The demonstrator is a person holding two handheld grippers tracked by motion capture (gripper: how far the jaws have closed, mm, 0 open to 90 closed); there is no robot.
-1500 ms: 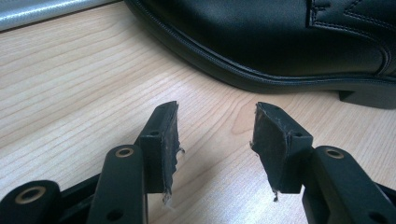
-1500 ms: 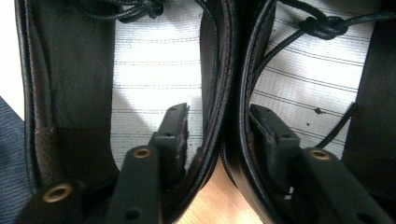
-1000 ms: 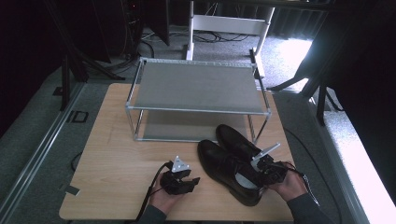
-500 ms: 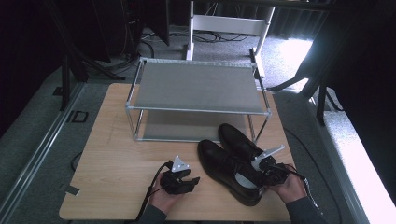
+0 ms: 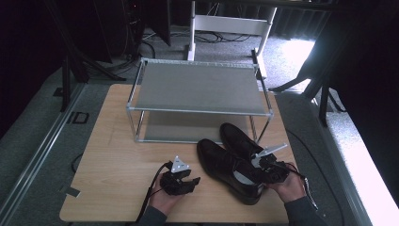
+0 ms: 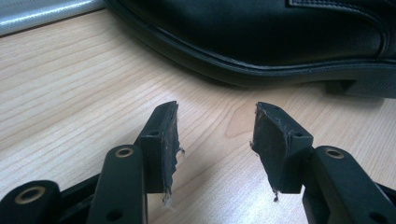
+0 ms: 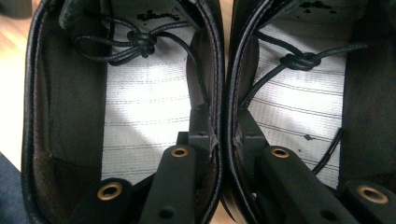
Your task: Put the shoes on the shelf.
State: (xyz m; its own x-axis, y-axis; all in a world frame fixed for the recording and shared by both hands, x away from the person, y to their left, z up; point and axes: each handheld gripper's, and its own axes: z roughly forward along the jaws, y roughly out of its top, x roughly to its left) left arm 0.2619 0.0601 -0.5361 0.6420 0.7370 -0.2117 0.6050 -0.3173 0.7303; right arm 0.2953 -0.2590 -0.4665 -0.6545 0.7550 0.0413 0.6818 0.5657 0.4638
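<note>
- Right gripper [image 7: 223, 135]: jaws clamped on the two adjoining inner walls of the pair of black dress shoes [image 5: 235, 162], one jaw inside each shoe; position nearly unchanged over the last second, grip marginally tighter.
- Left gripper [image 6: 215, 140]: jaws apart, empty, resting on the wooden table [image 5: 113, 155] just beside the shoes, unmoved.
- Judgement: grasp secured; lifting the pair toward the shoe rack [image 5: 197, 89] appears next.
</note>
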